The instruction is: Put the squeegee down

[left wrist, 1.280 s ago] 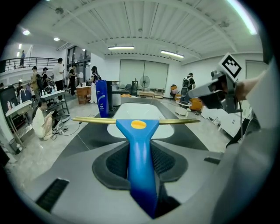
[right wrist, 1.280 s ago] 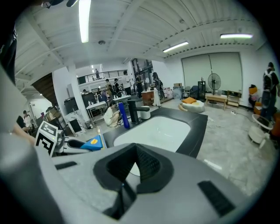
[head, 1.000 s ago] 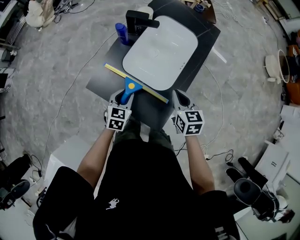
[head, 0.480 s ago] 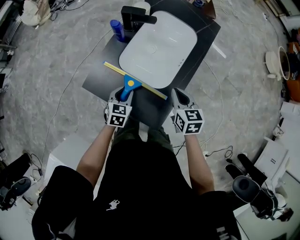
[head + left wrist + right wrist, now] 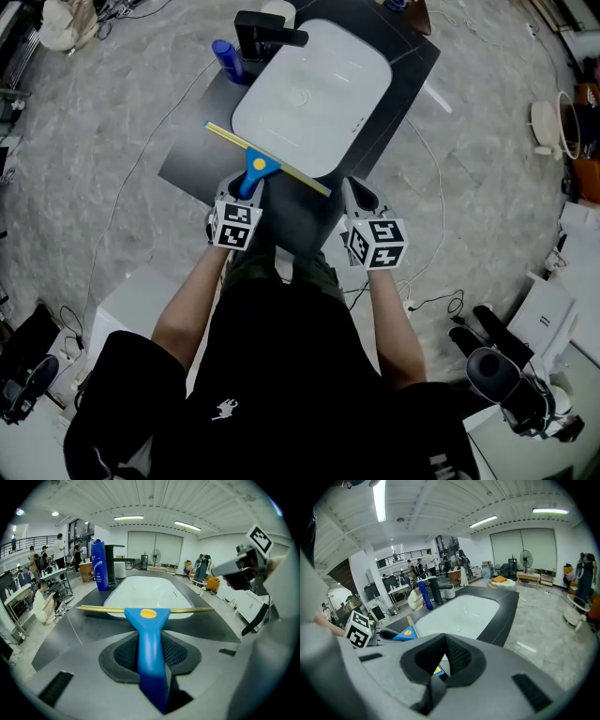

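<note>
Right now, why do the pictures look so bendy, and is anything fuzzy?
Left gripper view: the wide lens bends the ceiling and darkens the corners; the squeegee handle looks soft nearest the camera. Right gripper view: same round bend, and a ceiling light glares white. Head view: the floor curves at the edges; faint sheen on the white basin.

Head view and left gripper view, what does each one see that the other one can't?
Only the head view shows the person's black shirt and left forearm. Only the left gripper view shows ceiling lights, a fan and people standing far off. Both show the blue squeegee in the left hand-held gripper, the white basin and the blue bottle.
</note>
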{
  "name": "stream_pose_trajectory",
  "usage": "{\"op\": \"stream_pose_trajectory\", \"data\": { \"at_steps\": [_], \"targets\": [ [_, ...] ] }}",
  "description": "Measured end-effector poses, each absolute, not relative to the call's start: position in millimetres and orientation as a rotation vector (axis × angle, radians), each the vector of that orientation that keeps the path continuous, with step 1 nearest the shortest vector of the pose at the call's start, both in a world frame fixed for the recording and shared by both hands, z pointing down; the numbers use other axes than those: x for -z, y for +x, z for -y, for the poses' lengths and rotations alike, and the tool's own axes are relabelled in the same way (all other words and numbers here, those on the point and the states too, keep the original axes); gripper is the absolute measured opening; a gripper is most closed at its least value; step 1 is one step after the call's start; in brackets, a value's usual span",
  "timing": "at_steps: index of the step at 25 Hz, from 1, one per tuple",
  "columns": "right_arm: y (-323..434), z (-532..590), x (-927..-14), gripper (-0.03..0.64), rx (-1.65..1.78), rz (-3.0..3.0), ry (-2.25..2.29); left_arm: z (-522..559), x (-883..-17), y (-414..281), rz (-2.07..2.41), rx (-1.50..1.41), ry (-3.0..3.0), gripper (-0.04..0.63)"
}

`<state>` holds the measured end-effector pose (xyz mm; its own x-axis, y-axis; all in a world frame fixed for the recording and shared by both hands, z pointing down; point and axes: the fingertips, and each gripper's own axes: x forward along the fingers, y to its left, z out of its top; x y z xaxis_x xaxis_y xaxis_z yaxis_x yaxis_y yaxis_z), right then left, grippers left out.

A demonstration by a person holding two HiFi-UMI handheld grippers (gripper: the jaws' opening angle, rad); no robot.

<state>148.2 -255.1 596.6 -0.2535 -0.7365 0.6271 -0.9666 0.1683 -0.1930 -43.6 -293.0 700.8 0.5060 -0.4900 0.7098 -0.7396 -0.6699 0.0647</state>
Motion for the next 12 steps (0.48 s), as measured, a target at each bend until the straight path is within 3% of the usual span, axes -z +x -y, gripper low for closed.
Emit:
{"op": "stream_pose_trajectory", "data": {
  "at_steps": [12],
  "targets": [
    [156,258,-604,0.002,-0.824,2.076,1.601,296,-712,-38,1.026,-1.057,2.341,0.130]
  ]
}}
